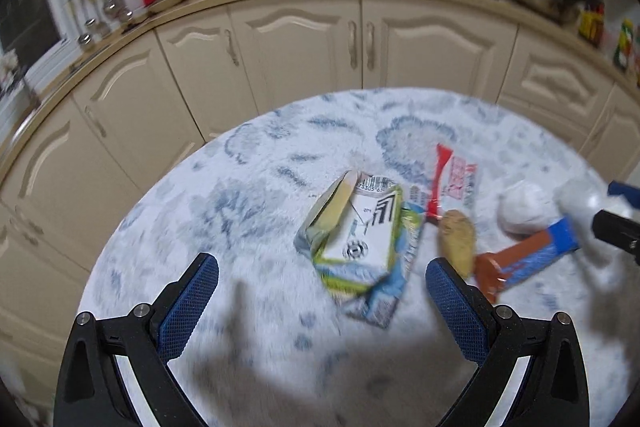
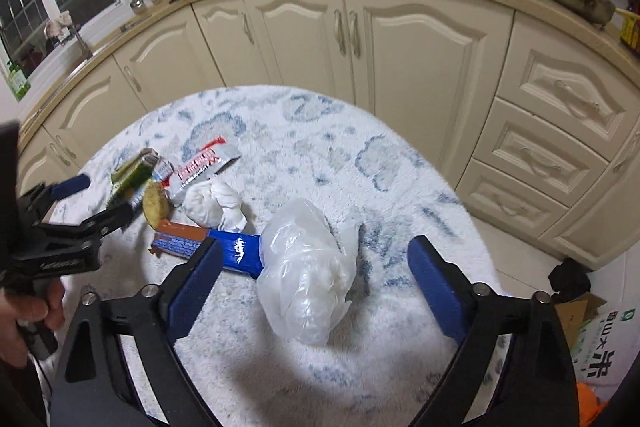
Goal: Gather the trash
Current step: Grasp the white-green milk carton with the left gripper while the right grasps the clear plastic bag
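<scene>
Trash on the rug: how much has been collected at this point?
Nothing looks collected yet. The carton, red wrapper, crumpled tissue, brown-and-blue wrapper and plastic bag all lie on the rug. Left gripper and right gripper are open and empty, above the carton and bag.

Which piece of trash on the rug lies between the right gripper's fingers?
The clear crumpled plastic bag. It lies between the open right gripper fingers; the wrappers, carton and tissue lie farther away.
</scene>
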A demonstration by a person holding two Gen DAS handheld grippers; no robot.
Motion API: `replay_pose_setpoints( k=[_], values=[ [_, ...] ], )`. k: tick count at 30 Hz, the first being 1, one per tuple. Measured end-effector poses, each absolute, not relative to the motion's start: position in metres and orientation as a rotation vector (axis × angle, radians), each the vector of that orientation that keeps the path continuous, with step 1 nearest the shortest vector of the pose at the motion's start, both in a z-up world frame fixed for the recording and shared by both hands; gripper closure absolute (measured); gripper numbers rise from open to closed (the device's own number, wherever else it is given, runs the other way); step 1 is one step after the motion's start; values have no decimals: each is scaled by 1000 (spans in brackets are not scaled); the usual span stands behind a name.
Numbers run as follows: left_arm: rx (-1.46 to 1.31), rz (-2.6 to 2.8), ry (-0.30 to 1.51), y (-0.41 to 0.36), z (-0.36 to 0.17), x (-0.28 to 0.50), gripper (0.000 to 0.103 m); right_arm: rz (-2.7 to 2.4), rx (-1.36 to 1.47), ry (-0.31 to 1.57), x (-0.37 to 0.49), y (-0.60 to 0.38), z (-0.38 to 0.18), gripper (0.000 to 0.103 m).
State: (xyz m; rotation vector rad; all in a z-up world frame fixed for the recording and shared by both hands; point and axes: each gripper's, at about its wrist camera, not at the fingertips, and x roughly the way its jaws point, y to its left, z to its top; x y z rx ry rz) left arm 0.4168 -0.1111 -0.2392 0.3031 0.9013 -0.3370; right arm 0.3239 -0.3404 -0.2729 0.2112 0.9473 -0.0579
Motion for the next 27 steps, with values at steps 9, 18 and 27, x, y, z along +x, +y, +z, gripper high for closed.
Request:
replay_pose_setpoints(
  k=[9, 18, 27],
  values=[
    [313, -493, 907, -133, -261, 464, 13, -35, 208, 970, 333, -342, -285, 36],
    [243, -476, 883, -125, -267, 454, 39, -36, 175, 969, 326, -341, -284, 56],
    [181, -393, 876, -98, -270, 435, 39, -32, 211, 931, 298, -337, -268, 56]
  ],
)
